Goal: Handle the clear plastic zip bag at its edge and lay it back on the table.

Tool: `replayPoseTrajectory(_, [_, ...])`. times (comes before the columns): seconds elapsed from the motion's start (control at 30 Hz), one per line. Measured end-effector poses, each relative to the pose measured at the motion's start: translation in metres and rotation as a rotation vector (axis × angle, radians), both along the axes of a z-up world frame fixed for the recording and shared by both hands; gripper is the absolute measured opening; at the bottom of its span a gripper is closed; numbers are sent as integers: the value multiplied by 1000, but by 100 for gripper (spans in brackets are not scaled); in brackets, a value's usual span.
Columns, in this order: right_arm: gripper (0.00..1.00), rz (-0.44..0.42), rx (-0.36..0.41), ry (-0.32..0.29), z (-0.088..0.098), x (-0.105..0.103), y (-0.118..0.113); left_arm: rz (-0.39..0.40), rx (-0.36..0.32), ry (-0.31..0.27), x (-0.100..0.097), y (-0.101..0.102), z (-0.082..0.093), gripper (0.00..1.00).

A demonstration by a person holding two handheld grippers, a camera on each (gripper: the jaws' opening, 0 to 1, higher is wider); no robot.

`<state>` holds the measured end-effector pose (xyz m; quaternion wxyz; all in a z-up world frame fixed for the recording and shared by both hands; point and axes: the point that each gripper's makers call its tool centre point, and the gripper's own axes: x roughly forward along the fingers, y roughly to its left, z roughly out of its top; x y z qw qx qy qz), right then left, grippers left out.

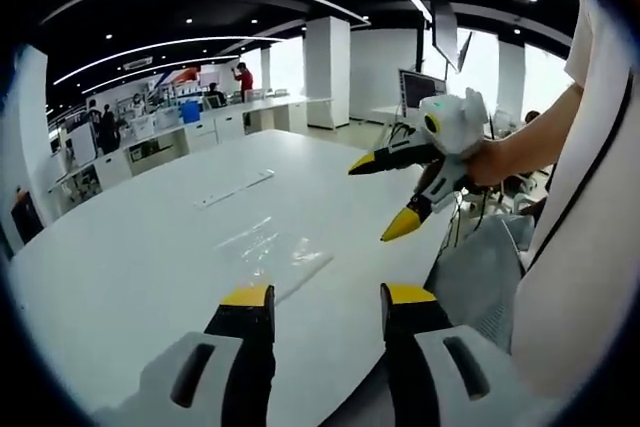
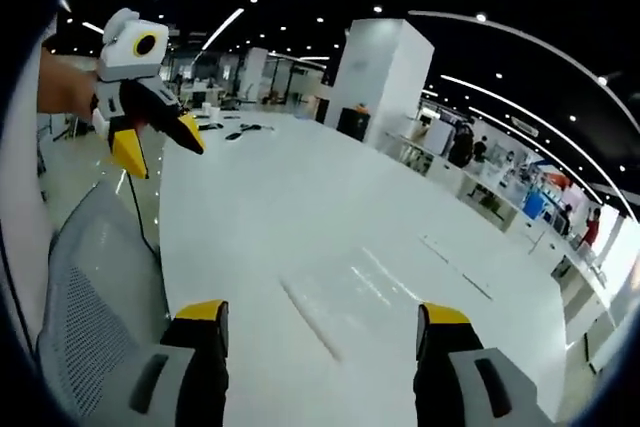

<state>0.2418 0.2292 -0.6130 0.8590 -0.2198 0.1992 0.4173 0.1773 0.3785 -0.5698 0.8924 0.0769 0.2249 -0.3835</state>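
Observation:
The clear plastic zip bag (image 1: 275, 250) lies flat on the white table (image 1: 130, 247), just beyond my left gripper (image 1: 328, 297), whose yellow-tipped jaws stand wide open and empty. A hand holds my right gripper (image 1: 384, 197) in the air to the right, above the table's edge, also open. In the right gripper view the bag (image 2: 345, 302) lies on the table (image 2: 270, 187) just ahead, its zip edge between the open jaws of my right gripper (image 2: 322, 312). My left gripper (image 2: 160, 150) hangs open at the upper left, off the table's side.
A thin white strip (image 1: 235, 189) lies on the table beyond the bag, also seen as the strip (image 2: 455, 267). A grey mesh chair (image 1: 480, 267) (image 2: 90, 287) stands at the table's near edge. Desks, pillars and people fill the far office.

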Motion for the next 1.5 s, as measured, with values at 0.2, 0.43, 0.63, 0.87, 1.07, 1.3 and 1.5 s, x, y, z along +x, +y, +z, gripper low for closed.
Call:
replayPoseTrajectory(0.2, [84, -35, 64, 17, 10, -4, -5, 49, -22, 7, 3, 11, -2, 47])
replayPoseTrajectory(0.43, [90, -90, 115, 45, 12, -12, -12, 102, -34, 21, 3, 24, -8, 48])
replayPoseTrajectory(0.63, [94, -119, 152, 78, 11, -23, -19, 130, -43, 38, 1, 30, -15, 50])
replayPoseTrajectory(0.87, [98, -144, 188, 94, 13, -30, -28, 146, -56, 43, 0, 31, -18, 55])
replayPoseTrajectory(1.07, [100, -155, 213, 116, 11, -36, -33, 153, -60, 30, -1, 31, -19, 66])
replayPoseTrajectory(1.3, [100, -181, 246, 164, 7, -44, -33, 185, -80, 46, -1, 34, -27, 77])
replayPoseTrajectory(1.5, [100, -190, 279, 185, 5, -48, -33, 221, -90, 51, 1, 41, -33, 86])
